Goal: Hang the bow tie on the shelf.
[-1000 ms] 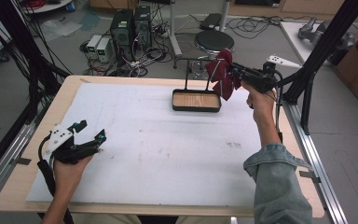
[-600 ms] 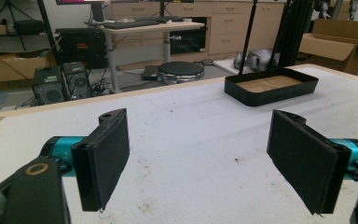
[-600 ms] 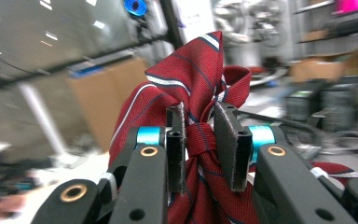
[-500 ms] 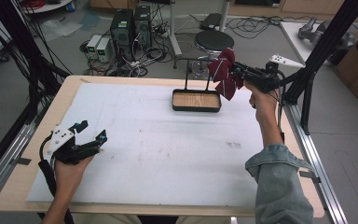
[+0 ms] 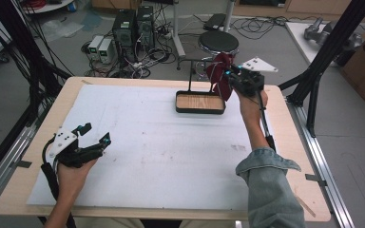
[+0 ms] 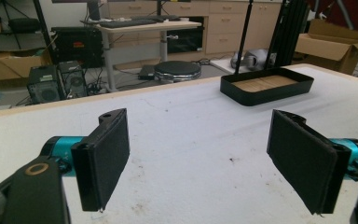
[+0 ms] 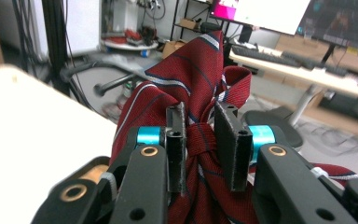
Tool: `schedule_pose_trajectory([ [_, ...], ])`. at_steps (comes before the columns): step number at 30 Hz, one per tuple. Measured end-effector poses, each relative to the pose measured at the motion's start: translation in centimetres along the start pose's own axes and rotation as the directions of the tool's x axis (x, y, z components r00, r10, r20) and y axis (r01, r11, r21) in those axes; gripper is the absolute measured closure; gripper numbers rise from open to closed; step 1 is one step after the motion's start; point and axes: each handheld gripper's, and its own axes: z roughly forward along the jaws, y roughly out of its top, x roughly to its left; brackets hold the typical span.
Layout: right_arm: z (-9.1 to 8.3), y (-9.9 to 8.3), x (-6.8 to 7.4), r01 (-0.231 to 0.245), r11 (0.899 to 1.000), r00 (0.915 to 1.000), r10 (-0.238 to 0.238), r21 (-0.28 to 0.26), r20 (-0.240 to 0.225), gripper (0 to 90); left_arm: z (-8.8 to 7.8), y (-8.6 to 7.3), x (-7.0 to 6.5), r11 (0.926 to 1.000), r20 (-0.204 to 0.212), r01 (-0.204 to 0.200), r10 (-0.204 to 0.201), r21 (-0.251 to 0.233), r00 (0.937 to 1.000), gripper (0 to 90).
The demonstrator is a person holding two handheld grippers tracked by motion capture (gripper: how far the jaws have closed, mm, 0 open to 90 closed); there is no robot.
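White padded tabletop (image 5: pixel 147 142), right fingers (image 7: pixel 235 140) pinching bunched striped tie (image 7: pixel 191 88), left fingers (image 6: pixel 102 163) spread.

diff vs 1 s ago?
The right gripper, still shut on the red tie, shifted slightly left, bringing the tie further over the tray's far right corner. The left gripper stayed put, jaws open and empty; the tray didn't move.

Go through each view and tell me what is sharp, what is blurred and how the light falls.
High view: even room light, soft shadows, the white mat a little washed out. Left gripper view: crisp on the black pads and black tray, the far room softer. Right gripper view: the red striped tie and right gripper are sharp, the desks behind blurred, the table edge at left blown out white.
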Motion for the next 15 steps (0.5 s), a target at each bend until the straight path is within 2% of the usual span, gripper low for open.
schedule_pose_trajectory([
  [1, 0.3, -0.1, 0.6, 0.041, 0.999, 0.9992, -0.041, 0.000, 0.000, 74.5, 0.0, 0.0, 0.0, 1.0000, -0.002, 0.000, 0.000, -0.001, 1.0000, 21.3],
  [3, 0.7, -0.2, 1.5, 0.088, 0.996, 0.9961, -0.088, 0.007, 0.001, 74.5, -0.1, 0.0, -0.1, 1.0000, 0.000, -0.002, 0.002, 0.001, 1.0000, 21.3],
  [5, 1.1, -0.4, 1.8, 0.117, 0.993, 0.9931, -0.117, 0.015, -0.005, 74.5, -0.2, 0.0, -0.1, 1.0000, -0.002, -0.003, 0.003, 0.001, 1.0000, 21.3],
  [6, 1.2, -0.5, 1.9, 0.148, 0.989, 0.9889, -0.148, 0.021, -0.002, 74.5, -0.2, 0.0, -0.1, 1.0000, -0.002, -0.002, 0.002, -0.001, 1.0000, 21.3],
  [8, 1.3, -0.7, 2.0, 0.168, 0.985, 0.9857, -0.168, 0.036, 0.000, 74.5, -0.2, -0.1, 0.0, 1.0000, -0.005, -0.001, 0.001, 0.003, 1.0000, 21.3],
  [10, 1.4, -0.8, 2.0, 0.206, 0.977, 0.9782, -0.207, 0.053, 0.011, 74.5, -0.2, -0.1, 0.0, 1.0000, -0.004, 0.000, 0.000, 0.005, 1.0000, 21.3],
  [15, 1.4, -1.0, 1.9, 0.246, 0.965, 0.9686, -0.248, 0.089, 0.015, 74.5, -0.1, -0.1, -0.1, 1.0000, 0.001, -0.003, 0.003, 0.005, 1.0000, 21.3],
])
